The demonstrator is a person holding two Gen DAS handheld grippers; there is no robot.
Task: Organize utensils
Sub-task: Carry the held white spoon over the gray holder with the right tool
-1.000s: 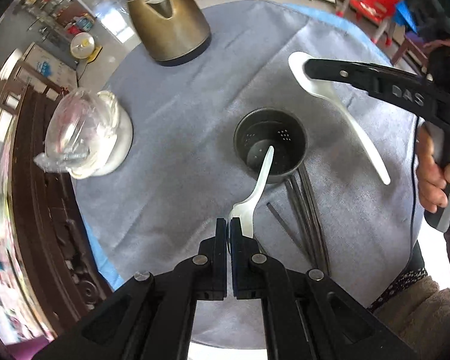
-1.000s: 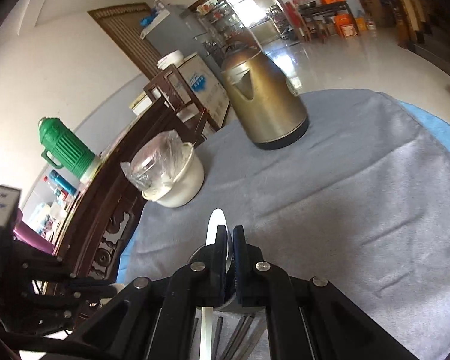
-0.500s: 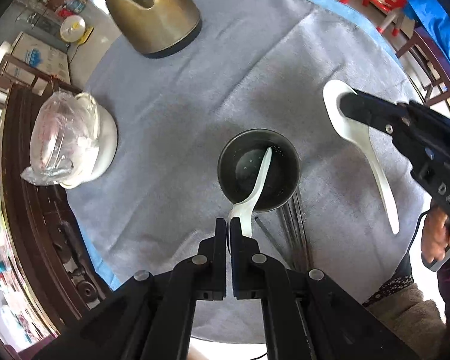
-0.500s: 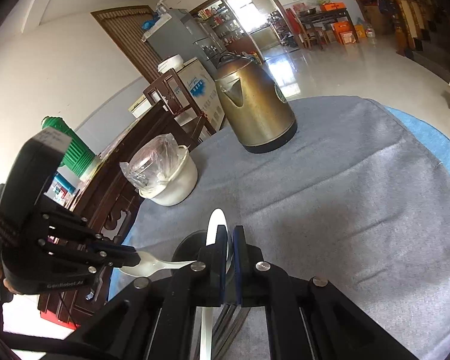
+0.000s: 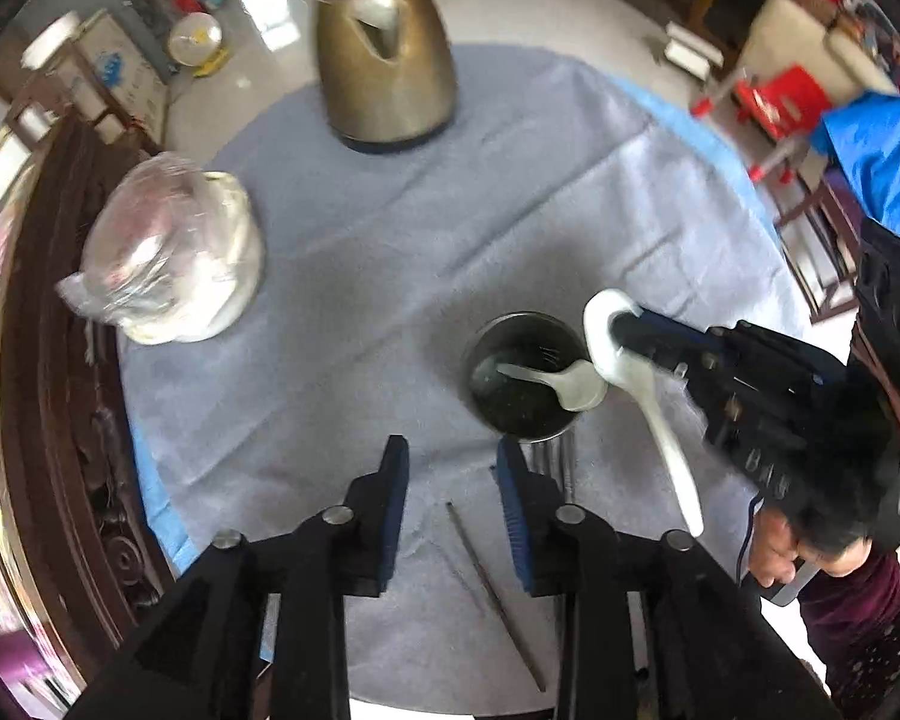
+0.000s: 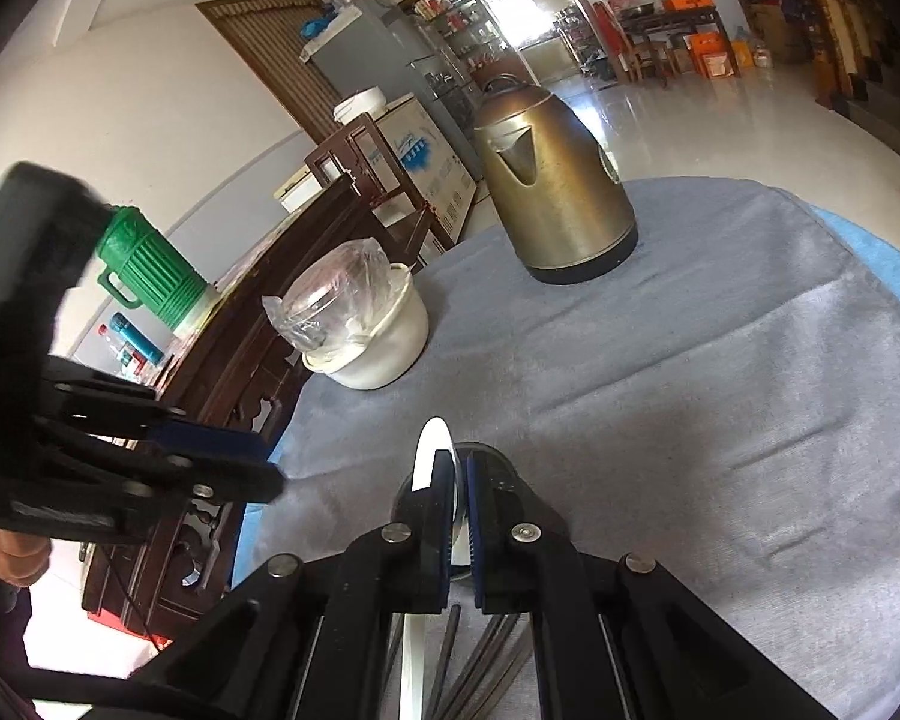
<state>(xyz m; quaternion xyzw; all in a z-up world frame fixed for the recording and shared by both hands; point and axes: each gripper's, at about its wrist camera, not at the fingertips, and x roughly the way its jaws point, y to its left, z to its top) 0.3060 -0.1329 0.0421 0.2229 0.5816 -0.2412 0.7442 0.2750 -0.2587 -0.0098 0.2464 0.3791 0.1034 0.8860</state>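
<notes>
From above, the left wrist view shows the left hand-held gripper [image 5: 450,468] with its jaws opening and nothing between them. Beyond it a small white spoon [image 5: 561,384] lies inside the dark cup [image 5: 528,375] on the grey-clothed surface [image 5: 510,192], with a dark chopstick [image 5: 492,588] loose on the cloth nearby. The right hand-held gripper [image 5: 621,324] is clamped on the bowl of a larger white spoon [image 5: 648,390] just beside the cup. The right wrist view, lower and more level, hides the cup's inside behind its own fingers; it shows that spoon [image 6: 429,468] pinched edge-on, plus a kettle [image 6: 555,192] and a covered bowl [image 6: 366,330].
</notes>
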